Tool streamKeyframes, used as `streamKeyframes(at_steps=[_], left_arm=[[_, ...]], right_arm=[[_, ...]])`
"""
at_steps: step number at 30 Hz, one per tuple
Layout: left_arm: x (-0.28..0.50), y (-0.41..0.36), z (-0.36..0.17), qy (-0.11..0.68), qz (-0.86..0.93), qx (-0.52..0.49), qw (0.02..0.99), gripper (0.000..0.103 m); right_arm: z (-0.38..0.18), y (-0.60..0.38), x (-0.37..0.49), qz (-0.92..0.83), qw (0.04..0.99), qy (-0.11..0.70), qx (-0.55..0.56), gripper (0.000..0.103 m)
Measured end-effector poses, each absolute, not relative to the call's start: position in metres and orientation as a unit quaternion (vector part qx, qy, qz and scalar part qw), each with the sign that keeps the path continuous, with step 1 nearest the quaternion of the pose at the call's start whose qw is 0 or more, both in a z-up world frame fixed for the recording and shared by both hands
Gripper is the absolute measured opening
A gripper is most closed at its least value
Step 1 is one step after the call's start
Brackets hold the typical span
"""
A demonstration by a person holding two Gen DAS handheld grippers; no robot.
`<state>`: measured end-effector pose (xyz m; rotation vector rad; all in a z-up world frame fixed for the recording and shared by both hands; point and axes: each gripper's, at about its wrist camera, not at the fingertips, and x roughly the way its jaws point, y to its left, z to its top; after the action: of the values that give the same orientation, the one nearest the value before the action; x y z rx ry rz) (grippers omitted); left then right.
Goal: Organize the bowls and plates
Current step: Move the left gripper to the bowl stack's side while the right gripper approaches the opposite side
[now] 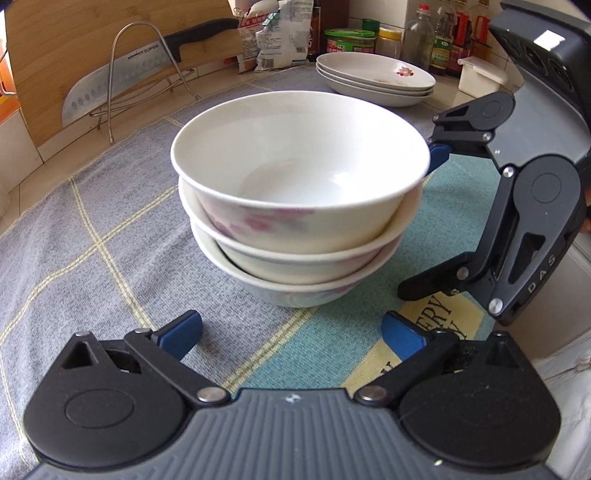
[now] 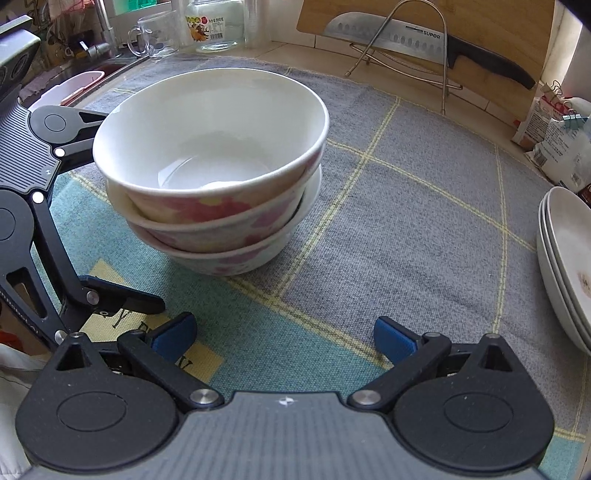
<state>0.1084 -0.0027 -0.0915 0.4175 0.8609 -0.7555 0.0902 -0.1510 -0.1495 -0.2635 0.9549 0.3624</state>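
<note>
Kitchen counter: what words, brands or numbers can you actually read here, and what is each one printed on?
"SUPOR": on the knife blade in the wire rack.
"DAS": on the right gripper, on its black arm.
"ERY": part of a word on the yellow patch of the cloth; the rest is hidden.
Jar label: numbers, too small to read surely.
Food bags and bottle labels: too blurred to read.
</note>
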Motion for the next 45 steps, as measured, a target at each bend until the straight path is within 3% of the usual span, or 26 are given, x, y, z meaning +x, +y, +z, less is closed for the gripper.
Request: streamKeyframes(at_steps=[28, 45], left_arm=[[0.113, 0.016, -0.097, 0.340, -0.444, 0.212, 0.802, 0.103], [0.135, 0.021, -0.083, 0.329, -0.520, 0.238, 0.752, 0.100]], right_arm=[[-0.149, -0.150, 0.091, 0.160, 0.870, 0.452, -0.117, 0.103], [-0.130, -0.136, 0.125, 0.338, 0.824, 0.405, -0.206, 0.102]])
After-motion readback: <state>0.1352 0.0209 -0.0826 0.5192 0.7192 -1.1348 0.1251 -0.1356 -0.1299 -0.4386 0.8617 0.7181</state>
